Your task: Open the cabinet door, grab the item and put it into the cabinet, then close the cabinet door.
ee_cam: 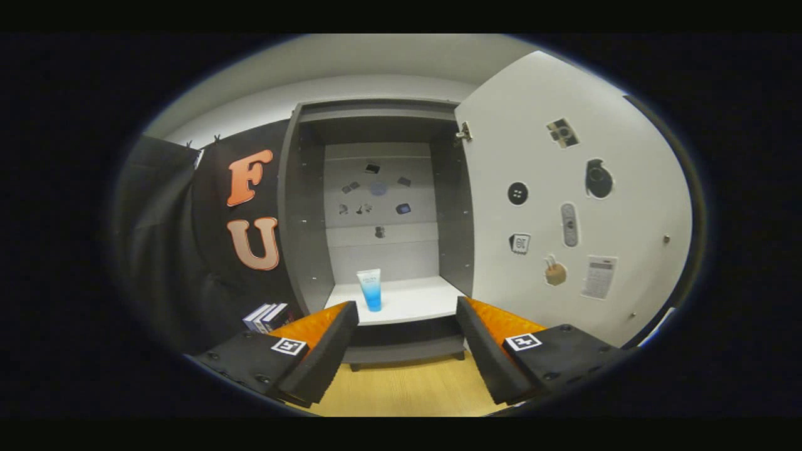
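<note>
Tube upright on cabinet shelf; gripper wide apart, empty — next, reach right, push door shut gently, avoid tube.

No text is legible on the tube or door stickers

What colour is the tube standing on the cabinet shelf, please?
The tube fades from white at the top to blue below, seen in the gripper view.
</note>
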Available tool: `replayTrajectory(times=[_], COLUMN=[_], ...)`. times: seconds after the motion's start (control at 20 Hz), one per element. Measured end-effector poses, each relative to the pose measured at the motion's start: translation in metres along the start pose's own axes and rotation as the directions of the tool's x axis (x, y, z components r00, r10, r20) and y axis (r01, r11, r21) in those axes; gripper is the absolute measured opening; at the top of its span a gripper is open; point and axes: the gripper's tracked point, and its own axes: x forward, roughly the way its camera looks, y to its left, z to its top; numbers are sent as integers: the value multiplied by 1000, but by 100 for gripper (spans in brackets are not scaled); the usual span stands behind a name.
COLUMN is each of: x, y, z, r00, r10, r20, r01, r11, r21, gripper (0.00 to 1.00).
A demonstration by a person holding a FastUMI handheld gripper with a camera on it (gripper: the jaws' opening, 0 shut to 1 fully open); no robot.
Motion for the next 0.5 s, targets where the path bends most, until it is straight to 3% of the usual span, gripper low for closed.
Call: replayTrajectory(times=[0.5], x=[-105], y=[-125], z=[-20], r00=[995], r10=[-98], r20=[-19], r01=[98], r11=[995], r21=[16], gripper=[99])
